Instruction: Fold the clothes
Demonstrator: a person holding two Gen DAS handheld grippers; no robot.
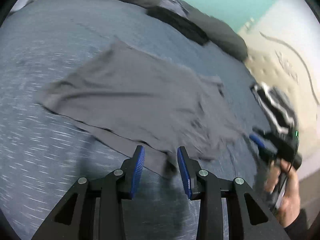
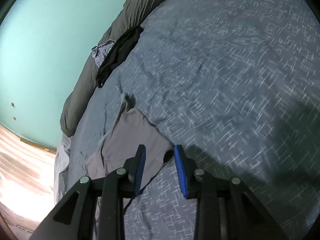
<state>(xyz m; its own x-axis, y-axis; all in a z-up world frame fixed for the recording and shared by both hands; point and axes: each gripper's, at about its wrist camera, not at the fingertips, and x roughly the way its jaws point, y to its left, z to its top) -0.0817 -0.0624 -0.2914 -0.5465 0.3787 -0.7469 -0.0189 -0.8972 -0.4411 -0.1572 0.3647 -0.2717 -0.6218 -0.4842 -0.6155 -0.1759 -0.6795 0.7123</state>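
A grey garment (image 1: 128, 100) lies spread flat on the blue flecked bedspread (image 1: 40, 140), its near edge doubled over. My left gripper (image 1: 161, 150) hovers over that near edge, open, and no cloth sits between its blue pads. In the right wrist view a corner of the same grey garment (image 2: 130, 140) lies on the bedspread (image 2: 220, 80) under my right gripper (image 2: 160, 148), which is open with a clear gap between the pads. That right gripper (image 1: 260, 142) also shows blurred at the right of the left wrist view, held by a hand (image 1: 286, 196).
A dark grey rolled duvet (image 2: 128, 16) runs along the bed's far edge against a teal wall. On it lie a black folded garment (image 2: 120, 52) and a crumpled blue-grey cloth (image 2: 102, 52). A black-and-white item (image 1: 276, 108) sits by the bed's right edge, above beige floor.
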